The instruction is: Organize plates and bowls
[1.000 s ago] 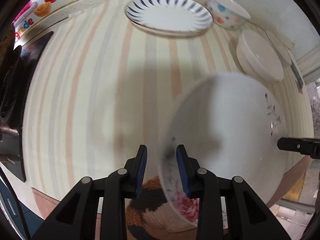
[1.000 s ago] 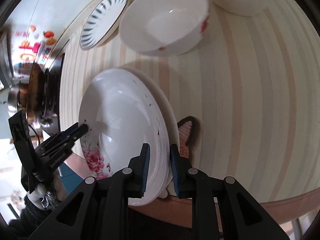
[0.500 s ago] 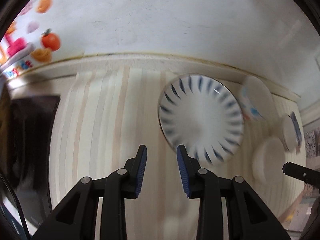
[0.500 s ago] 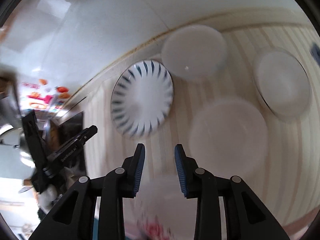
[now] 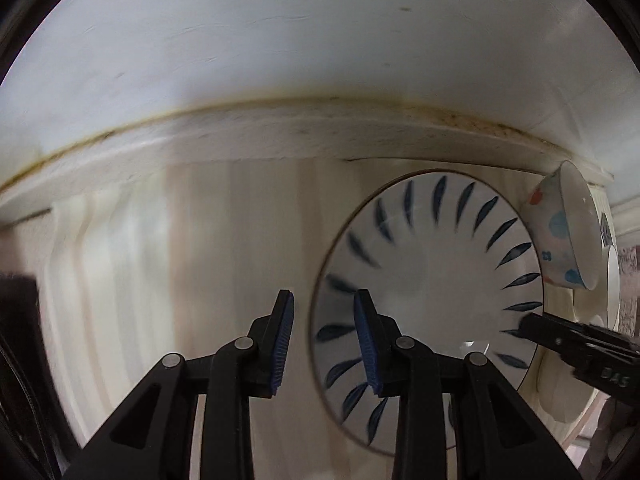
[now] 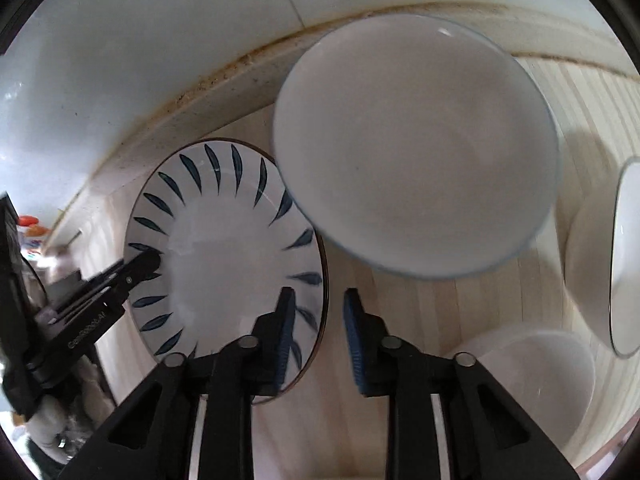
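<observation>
A white plate with blue leaf marks lies flat on the striped counter near the back wall. My left gripper is open, and the plate's left rim sits between its fingers with gaps on both sides. In the right wrist view the same plate is at the left. My right gripper is open astride the plate's right rim. A bowl with coloured dots stands right of the plate; the right wrist view shows its white inside. Each gripper shows in the other's view: the right one and the left one.
Two more white bowls are to the right, one low and one at the frame edge. The white wall and its stained ledge run close behind the plate. A dark stove top lies far left.
Both grippers have left the rose-patterned plates at the counter's front edge and moved to the back. They now stand open on either side of the blue-leaf plate.
</observation>
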`<act>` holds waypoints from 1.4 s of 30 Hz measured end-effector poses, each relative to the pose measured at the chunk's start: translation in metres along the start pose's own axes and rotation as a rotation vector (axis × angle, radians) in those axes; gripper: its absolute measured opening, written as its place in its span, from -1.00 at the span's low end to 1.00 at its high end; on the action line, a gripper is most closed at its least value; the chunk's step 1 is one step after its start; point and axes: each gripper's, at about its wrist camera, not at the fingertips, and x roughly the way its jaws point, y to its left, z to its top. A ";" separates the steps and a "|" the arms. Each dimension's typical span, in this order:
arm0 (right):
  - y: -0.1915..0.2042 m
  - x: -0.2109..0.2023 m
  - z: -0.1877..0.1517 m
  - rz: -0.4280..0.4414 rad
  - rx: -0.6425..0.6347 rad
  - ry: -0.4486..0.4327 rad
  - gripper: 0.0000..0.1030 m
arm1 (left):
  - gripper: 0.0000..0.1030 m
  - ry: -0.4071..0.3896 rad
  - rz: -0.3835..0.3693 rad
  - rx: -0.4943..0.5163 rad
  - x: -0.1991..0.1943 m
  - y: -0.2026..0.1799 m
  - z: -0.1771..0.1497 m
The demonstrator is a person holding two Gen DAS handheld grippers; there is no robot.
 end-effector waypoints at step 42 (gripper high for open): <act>-0.091 -0.121 -0.195 0.097 -0.314 0.050 -0.77 | -0.60 -0.094 -0.009 -0.107 -0.133 -0.100 -0.225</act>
